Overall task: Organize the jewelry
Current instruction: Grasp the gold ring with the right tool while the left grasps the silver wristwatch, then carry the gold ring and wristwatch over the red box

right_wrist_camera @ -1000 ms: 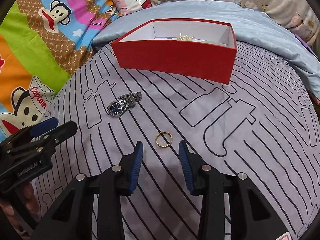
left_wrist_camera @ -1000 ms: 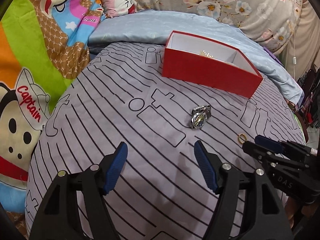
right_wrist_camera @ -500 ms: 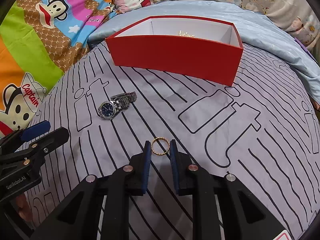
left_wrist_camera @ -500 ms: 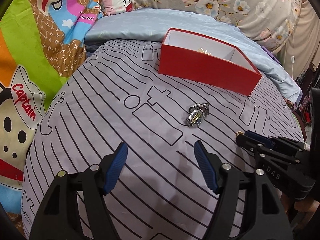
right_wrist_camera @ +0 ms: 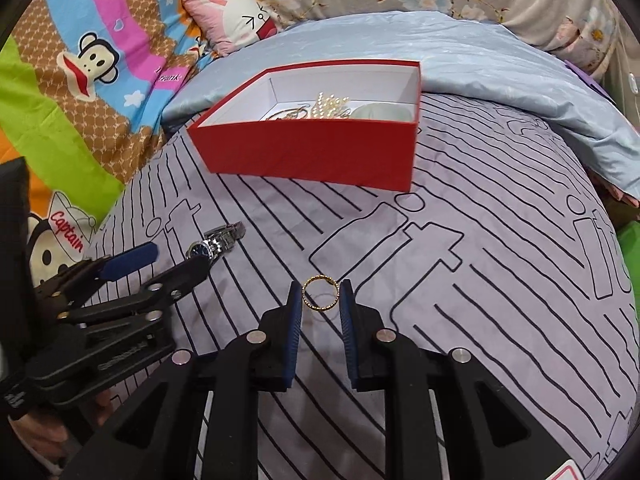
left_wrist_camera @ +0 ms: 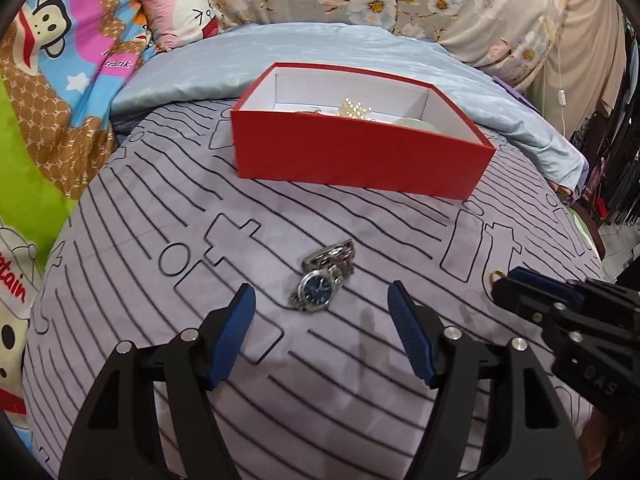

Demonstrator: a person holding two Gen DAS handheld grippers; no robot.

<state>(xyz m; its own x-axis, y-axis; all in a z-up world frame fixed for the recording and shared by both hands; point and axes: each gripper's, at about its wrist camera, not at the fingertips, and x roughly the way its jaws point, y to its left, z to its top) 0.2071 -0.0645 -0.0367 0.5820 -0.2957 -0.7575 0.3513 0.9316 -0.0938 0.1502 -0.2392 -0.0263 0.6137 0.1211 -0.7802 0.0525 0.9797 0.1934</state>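
A silver watch point(left_wrist_camera: 320, 280) with a blue dial lies on the striped grey bedspread point(left_wrist_camera: 160, 208). My left gripper point(left_wrist_camera: 319, 296) hovers over it, jaws closing, with the watch between the blue pads point(left_wrist_camera: 236, 320) but untouched. My right gripper point(right_wrist_camera: 320, 294) is shut on a thin gold ring point(right_wrist_camera: 320, 279), holding it just off the cloth with its shadow beneath. From the left wrist view the right gripper point(left_wrist_camera: 520, 280) shows at the right, the ring point(left_wrist_camera: 496, 276) peeking out at its tip. The open red box point(right_wrist_camera: 312, 152) behind holds pearl beads point(right_wrist_camera: 332, 106) and gold hoops.
The red box point(left_wrist_camera: 360, 164) sits at the far side of the bedspread, in front of a pale blue quilt point(left_wrist_camera: 280, 52). A cartoon monkey blanket point(right_wrist_camera: 80, 60) and a pink pillow point(right_wrist_camera: 236, 20) lie to the left. Floral cushions line the back.
The right gripper's jaws closed on the gold ring and raised it slightly. My left gripper moved in over the watch, which now lies between its pads.
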